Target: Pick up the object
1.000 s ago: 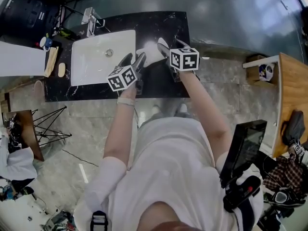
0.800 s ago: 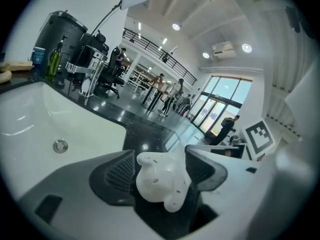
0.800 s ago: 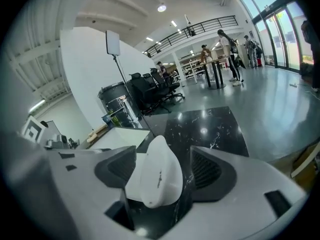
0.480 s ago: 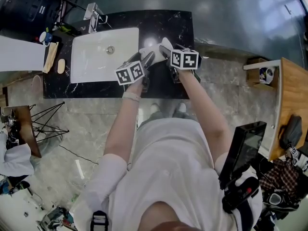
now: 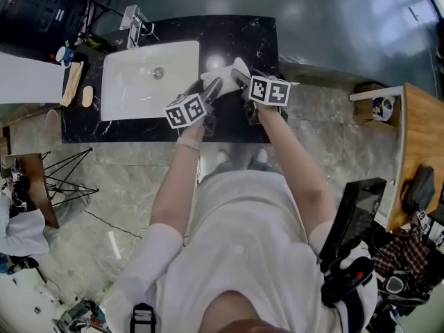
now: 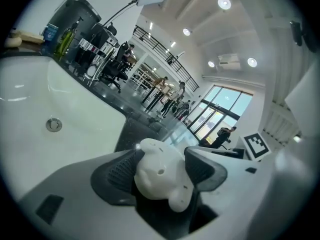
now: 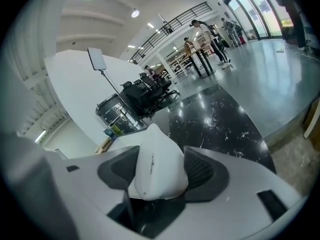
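Object (image 5: 223, 75) sits between both tools over the black table (image 5: 243, 37), just right of the sink (image 5: 142, 82), and looks lifted clear. Left tool (image 6: 161, 171) is clenched on its lobed end. Right tool (image 7: 160, 171) is closing on the tapered end, pads about touching both sides. Finish that squeeze first, then move both tools together and level so it doesn't twist. Long axis runs roughly tool to tool, left-right. Tapered tip points away, on the right.

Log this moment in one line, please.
left gripper: shut on white object | right gripper: closing on it | place: over black counter
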